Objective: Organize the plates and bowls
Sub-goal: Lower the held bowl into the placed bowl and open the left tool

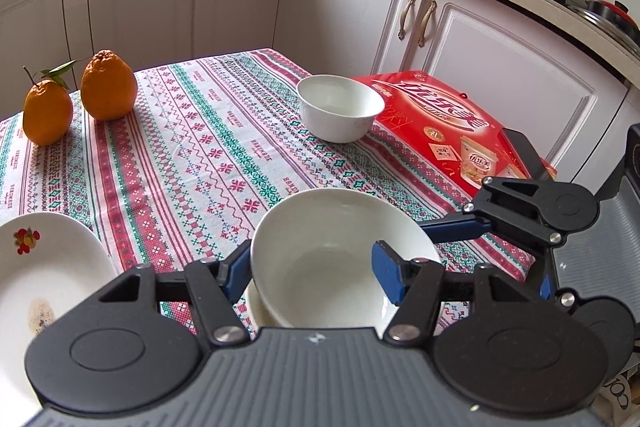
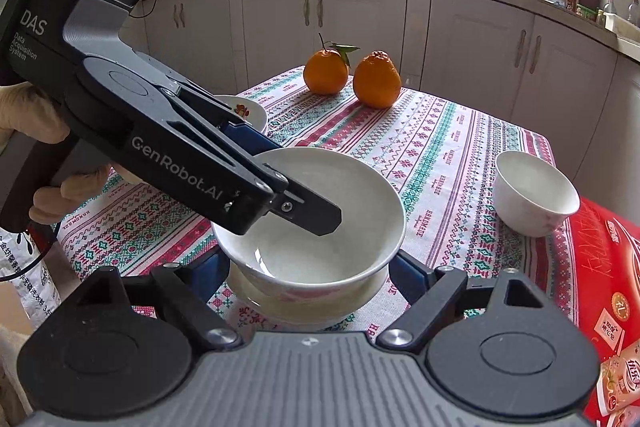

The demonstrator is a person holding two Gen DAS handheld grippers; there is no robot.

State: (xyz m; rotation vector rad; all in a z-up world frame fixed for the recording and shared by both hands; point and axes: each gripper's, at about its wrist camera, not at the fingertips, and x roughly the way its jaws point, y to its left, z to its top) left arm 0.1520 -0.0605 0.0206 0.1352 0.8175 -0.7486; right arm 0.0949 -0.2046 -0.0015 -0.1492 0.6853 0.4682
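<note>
A large white bowl sits tilted on a white plate on the patterned tablecloth. My left gripper is open, one finger outside the bowl's wall and one finger inside it; it also shows in the right wrist view. My right gripper is open, its fingers on either side of the bowl near the plate; it also shows in the left wrist view. A small white bowl stands farther off. A fruit-print plate lies at the left.
Two oranges stand at the far side of the table. A red box lies under the cloth's right edge. Kitchen cabinets and counters surround the table.
</note>
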